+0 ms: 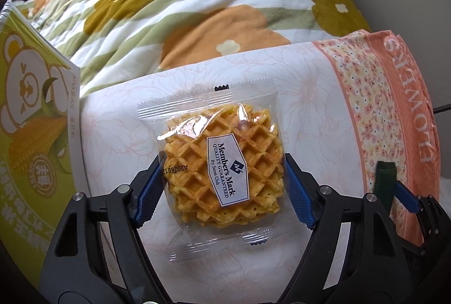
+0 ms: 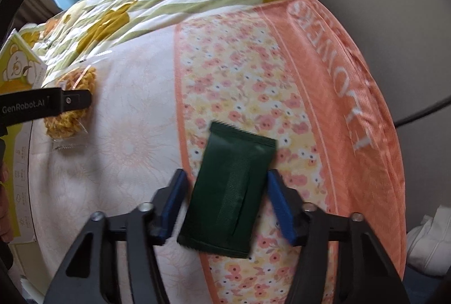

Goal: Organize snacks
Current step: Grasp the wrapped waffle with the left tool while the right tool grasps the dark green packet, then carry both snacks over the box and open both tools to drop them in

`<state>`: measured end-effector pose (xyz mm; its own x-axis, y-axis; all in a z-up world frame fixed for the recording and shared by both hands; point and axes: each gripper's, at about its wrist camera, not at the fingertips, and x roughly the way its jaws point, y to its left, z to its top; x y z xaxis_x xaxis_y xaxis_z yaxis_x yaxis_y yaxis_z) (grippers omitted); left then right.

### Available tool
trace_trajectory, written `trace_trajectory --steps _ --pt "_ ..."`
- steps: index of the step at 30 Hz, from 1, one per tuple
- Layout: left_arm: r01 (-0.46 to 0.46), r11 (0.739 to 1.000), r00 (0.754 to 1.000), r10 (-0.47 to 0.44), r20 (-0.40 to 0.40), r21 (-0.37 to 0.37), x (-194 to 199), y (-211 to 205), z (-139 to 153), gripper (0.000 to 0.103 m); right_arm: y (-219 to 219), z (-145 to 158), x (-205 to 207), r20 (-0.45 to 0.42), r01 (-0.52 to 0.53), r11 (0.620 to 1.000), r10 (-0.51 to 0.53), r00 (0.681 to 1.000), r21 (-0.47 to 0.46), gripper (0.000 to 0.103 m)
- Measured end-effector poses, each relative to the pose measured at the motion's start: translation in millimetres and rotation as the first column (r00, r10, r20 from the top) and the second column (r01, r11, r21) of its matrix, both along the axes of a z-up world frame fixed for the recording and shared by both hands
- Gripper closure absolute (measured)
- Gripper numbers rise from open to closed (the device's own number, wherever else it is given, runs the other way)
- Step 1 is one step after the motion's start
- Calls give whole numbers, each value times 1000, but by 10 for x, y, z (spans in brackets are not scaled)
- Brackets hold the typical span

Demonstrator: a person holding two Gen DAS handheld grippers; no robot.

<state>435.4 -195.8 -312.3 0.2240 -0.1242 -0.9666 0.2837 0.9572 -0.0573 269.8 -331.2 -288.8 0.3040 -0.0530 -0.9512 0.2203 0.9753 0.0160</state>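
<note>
Left hand-held gripper (image 1: 222, 185) clamps the wrapped waffle (image 1: 222, 165) at both sides, flat on the pillow (image 1: 118, 118); right hand-held gripper (image 2: 225, 205) pinches the dark green packet (image 2: 229, 191); both likely bound for the yellow-green box (image 1: 31, 118) alongside.

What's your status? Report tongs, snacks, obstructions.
Left tongs closed on waffle packet. Right tongs closed on green packet. Both on pillow. Yellow box beside waffle, not blocking.
</note>
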Motion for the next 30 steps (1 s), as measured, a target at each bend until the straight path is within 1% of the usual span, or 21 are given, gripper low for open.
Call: trace_trajectory --steps 1,7,10,13,17,21,25,27,30 --pt "1 1000 1000 -1 0 -3 -19 -9 6 28 13 1 13 0 -10 1000 10 1000 -1 60" --pt "2 1000 1000 -2 7 -10 -82 -12 48 28 2 -7 25 12 -25 1000 25 1000 13 60" --pt "-4 1000 1000 4 17 -16 -98 1 100 28 -21 7 21 17 -19 999 19 1000 40 60" --pt "-6 1000 1000 6 28 -22 -135 -12 175 28 -38 52 -13 27 -18 998 17 999 57 60" --pt "-5 999 999 7 48 -36 -209 -47 326 28 -75 209 -59 64 -28 998 24 998 64 61" --pt "-13 998 996 19 88 -65 -302 -68 579 28 -134 453 -81 118 -40 997 33 993 63 61" --pt "-39 992 987 57 148 -122 -438 -31 965 28 -168 782 -93 183 -82 995 72 981 49 61" --pt "-60 984 977 92 193 -165 -542 36 1192 28 -144 952 -93 214 -114 993 104 971 35 61" --pt "-78 976 963 127 239 -203 -683 126 1485 28 -66 1217 -98 254 -175 984 163 953 25 61"
